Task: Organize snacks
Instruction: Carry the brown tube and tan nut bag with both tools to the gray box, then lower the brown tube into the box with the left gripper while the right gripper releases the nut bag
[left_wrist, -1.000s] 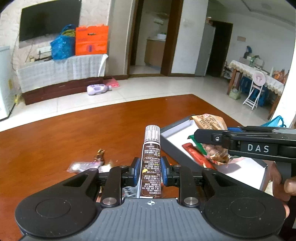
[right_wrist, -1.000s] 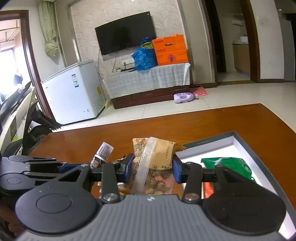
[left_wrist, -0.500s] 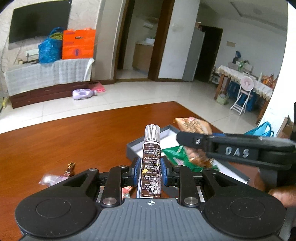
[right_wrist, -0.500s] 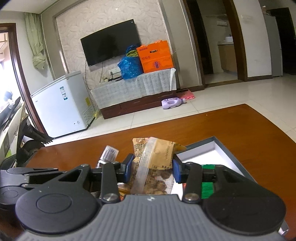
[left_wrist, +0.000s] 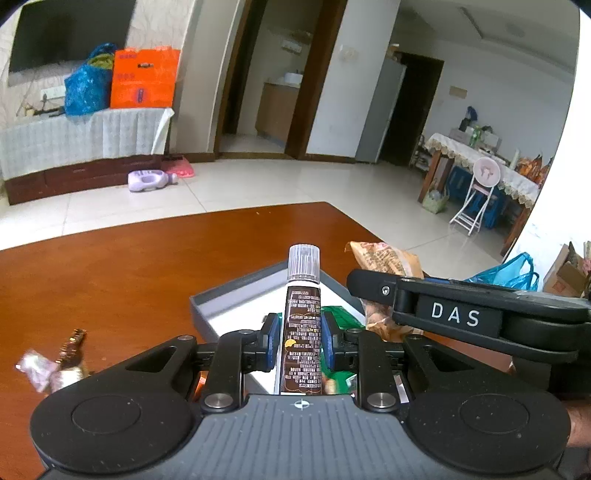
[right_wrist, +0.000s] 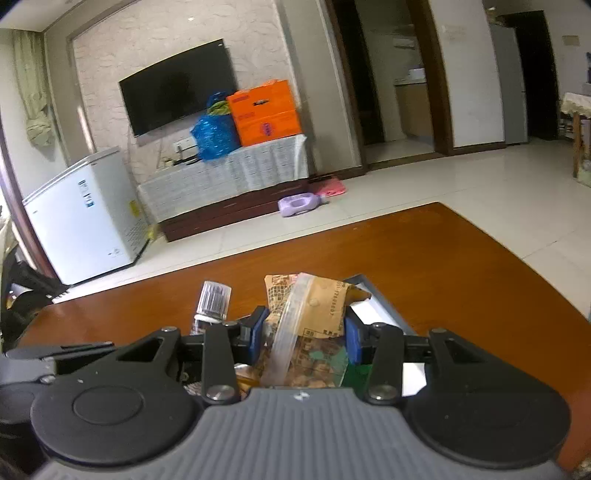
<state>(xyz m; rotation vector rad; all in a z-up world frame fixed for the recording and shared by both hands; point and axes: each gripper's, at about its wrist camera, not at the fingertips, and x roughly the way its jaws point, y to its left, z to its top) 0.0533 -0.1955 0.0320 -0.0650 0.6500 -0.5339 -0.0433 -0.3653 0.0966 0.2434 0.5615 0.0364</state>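
My left gripper (left_wrist: 301, 332) is shut on a brown tube (left_wrist: 302, 325) with a clear ribbed cap that stands upright between the blue pads. It hangs over the near left side of a grey box (left_wrist: 236, 295) with a white floor, where a green packet (left_wrist: 341, 315) lies. My right gripper (right_wrist: 303, 332) is shut on a tan bag of nuts (right_wrist: 314, 317) and reaches in from the right in the left wrist view, its bag (left_wrist: 384, 258) above the box. In the right wrist view the tube's cap (right_wrist: 214, 297) shows to the left and the box (right_wrist: 380, 314) lies just behind the bag.
Loose wrapped sweets (left_wrist: 55, 362) lie on the brown wooden table (left_wrist: 129, 266) left of the box. The table's far edge and right corner drop to a tiled floor. A white freezer (right_wrist: 81, 218) and a TV stand are across the room.
Both grippers have moved with their loads toward the box. In the left wrist view the box has slid from the right to straight under the tube, and the sweets have drifted to the left edge.
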